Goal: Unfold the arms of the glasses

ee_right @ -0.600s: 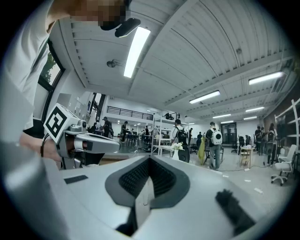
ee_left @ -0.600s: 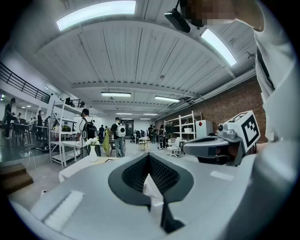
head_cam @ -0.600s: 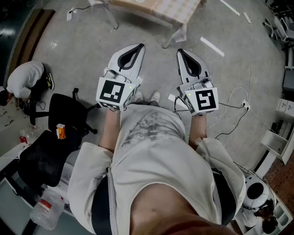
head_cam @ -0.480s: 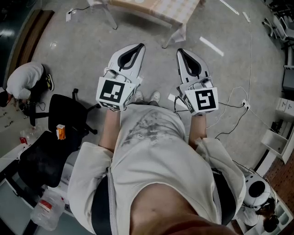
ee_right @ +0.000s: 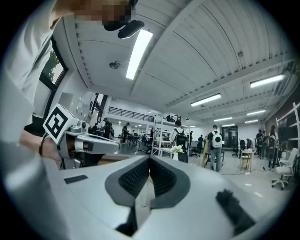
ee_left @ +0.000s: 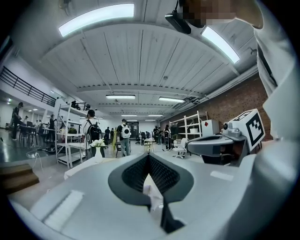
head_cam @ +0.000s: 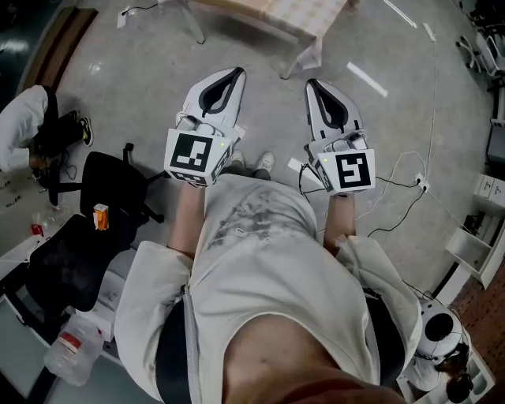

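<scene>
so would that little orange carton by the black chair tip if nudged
Probably: the orange carton stands upright, taller than wide, so a nudge likely topples it. It looks small beside the black chair, so likely light.

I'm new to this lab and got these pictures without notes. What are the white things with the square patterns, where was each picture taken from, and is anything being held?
They are two hand-held grippers; a person holds one in each hand, with no robot arm. The top-down picture comes from a camera on the person's head: the left gripper and the right gripper point out level above the grey floor. The patterned cubes are parts of them. The other two pictures come from a camera riding on each gripper, looking along its jaws into a hall with shelves and people. In both, the jaws are together with nothing between them. A table with a checked cloth stands ahead and a black chair at the person's left. No glasses show.
</scene>
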{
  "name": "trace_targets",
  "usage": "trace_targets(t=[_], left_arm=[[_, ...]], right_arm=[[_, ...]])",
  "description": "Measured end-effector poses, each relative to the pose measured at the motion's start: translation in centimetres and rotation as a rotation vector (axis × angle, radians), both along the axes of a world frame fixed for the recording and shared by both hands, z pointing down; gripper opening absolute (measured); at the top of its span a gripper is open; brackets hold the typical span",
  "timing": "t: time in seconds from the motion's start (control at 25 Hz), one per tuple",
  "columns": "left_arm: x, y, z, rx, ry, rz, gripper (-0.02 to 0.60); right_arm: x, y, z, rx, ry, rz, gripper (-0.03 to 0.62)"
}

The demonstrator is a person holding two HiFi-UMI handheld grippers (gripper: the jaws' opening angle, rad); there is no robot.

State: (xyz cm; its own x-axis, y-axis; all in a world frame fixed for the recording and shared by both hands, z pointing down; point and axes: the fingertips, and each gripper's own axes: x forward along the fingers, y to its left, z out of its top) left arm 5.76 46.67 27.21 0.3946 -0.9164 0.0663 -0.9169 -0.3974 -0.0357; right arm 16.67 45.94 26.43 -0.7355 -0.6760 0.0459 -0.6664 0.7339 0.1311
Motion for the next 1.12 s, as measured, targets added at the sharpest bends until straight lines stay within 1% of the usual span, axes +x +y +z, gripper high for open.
trace_targets(t=[0.2,0.48,0.76,1.12], left_arm=[[0.6,0.9,0.6,-0.024,-0.003,0.001,0.009],[-0.3,0.0,1.1,-0.034,0.011,0.001,0.009],[-1.4,-3.4,1.5,-0.027,0.024,0.028,0.009],[-4.4,-8.9,1.9,-0.034,0.043,0.061,0.009]], right_arm=[[-0.1,0.1,0.6,-0.017,-0.003,-0.026,0.017],[-1.3,-0.8,1.1,-0.026,0.003,-0.037,0.017],[-2.1,-4.0,1.5,-0.029,0.026,0.002,0.017],[-5.0,-8.9,1.9,-0.041,0.050,0.040,0.017]])
